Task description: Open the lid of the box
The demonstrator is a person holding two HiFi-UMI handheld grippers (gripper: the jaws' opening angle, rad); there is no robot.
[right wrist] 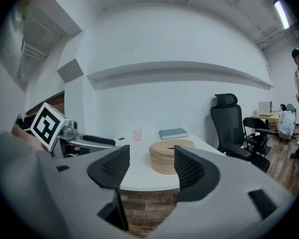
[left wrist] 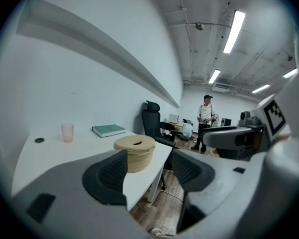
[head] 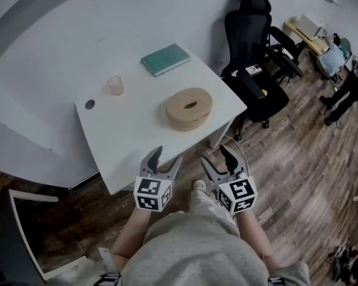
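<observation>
Left gripper (head: 167, 157) and right gripper (head: 216, 155) are held side by side short of the near edge of the table (head: 125, 148), both with jaws spread wide and nothing between them. The box (head: 185, 121), its lid (head: 198, 100) seated, stands on the table straight ahead, well apart from both (round, so no long axis to favour). The right gripper sights it squarely between its jaws and is judged marginally better placed.

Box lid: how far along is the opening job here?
Nothing done: the lid sits closed on the round box. In hand, nothing: the left gripper and right gripper are open and empty, short of the table. To do: reach in, grip the lid, lift it off.
</observation>
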